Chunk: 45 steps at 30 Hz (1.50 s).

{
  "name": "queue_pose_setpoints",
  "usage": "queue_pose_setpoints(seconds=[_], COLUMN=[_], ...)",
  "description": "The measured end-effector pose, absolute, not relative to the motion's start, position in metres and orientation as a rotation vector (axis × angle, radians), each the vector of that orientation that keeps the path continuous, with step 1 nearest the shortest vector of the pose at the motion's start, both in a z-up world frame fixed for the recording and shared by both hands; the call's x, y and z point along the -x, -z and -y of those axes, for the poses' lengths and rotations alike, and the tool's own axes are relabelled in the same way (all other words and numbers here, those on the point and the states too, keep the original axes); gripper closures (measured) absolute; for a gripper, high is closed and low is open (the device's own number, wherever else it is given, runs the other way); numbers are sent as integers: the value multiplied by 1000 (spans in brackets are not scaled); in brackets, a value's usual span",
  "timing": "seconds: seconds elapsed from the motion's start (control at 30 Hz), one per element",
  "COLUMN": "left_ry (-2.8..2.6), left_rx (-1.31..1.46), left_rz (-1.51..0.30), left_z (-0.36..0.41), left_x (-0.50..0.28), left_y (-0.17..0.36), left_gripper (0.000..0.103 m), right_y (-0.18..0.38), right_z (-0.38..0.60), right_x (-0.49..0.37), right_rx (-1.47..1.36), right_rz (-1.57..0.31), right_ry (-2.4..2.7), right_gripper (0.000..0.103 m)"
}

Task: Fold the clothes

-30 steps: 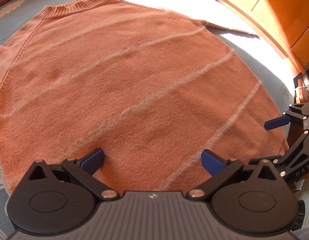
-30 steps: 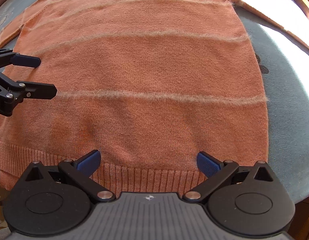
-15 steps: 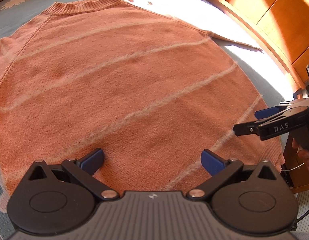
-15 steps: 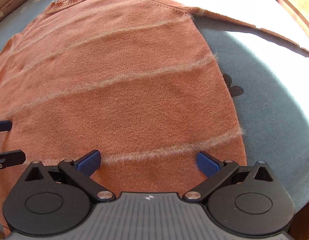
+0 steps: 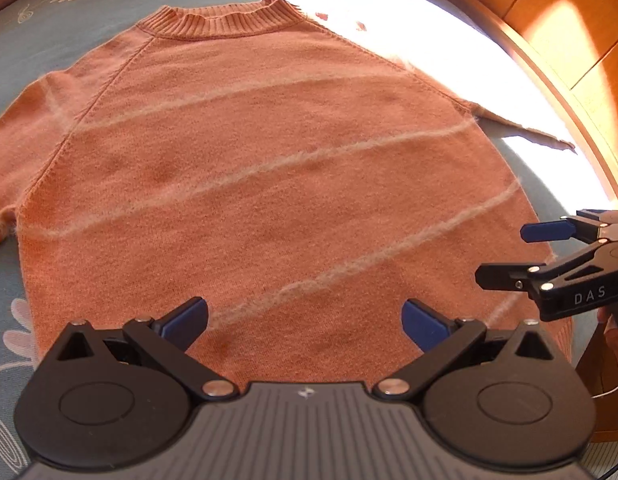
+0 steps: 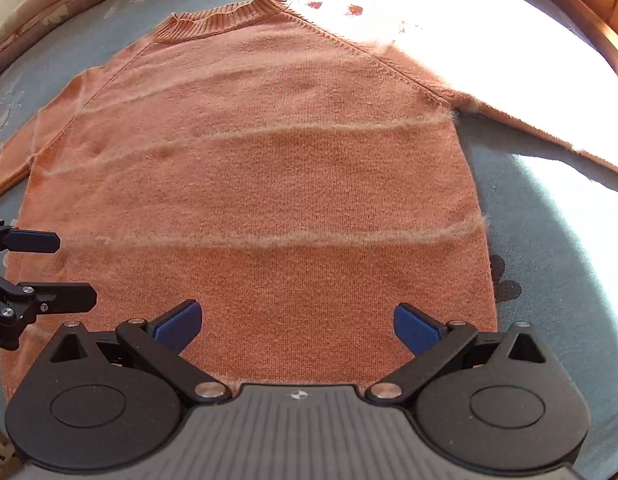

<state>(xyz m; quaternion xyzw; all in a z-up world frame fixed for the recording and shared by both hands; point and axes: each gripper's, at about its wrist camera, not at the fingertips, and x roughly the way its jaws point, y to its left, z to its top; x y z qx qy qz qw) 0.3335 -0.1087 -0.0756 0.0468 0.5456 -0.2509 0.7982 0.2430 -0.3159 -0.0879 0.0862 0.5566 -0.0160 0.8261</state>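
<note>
1. The orange sweater (image 5: 269, 184) with pale fuzzy stripes lies spread flat, front up, on a grey-blue floral bed cover (image 5: 13, 320); it is the landmark here.
2. Its left sleeve (image 5: 25, 128) extends off the body to the left.
3. The left tool (image 5: 305, 322) hovers over the sweater's lower body, released, blue pads wide apart and empty.
4. The ribbed collar (image 5: 225, 20) lies at the sweater's far end.
5. The right tool (image 6: 297, 326) hovers over the lower body near the right side seam, also spread wide, gripping nothing.
6. The right sleeve (image 6: 541, 128) reaches out into bright sunlight.
7. Wooden panelling (image 5: 569, 20) rises beyond the sweater's right.
</note>
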Motion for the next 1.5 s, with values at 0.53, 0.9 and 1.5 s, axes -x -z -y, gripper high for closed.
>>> queue_pose_setpoints(seconds=[0.53,0.9,1.5], left_ry=[144,146,302], left_rx=[-27,-15,57], left_rz=[-1210,-1183,-1112], left_z=[103,98,28], left_x=[-397,-399,-386], left_y=[109,110,73], left_gripper=[1,1,2], right_y=[110,117,89], right_z=[316,295,272], right_x=[-276,-282,-301], right_rx=[-48,52,90], right_rz=[-1214,-1246,-1274], right_ry=[-122,-26,68], right_gripper=[0,0,0])
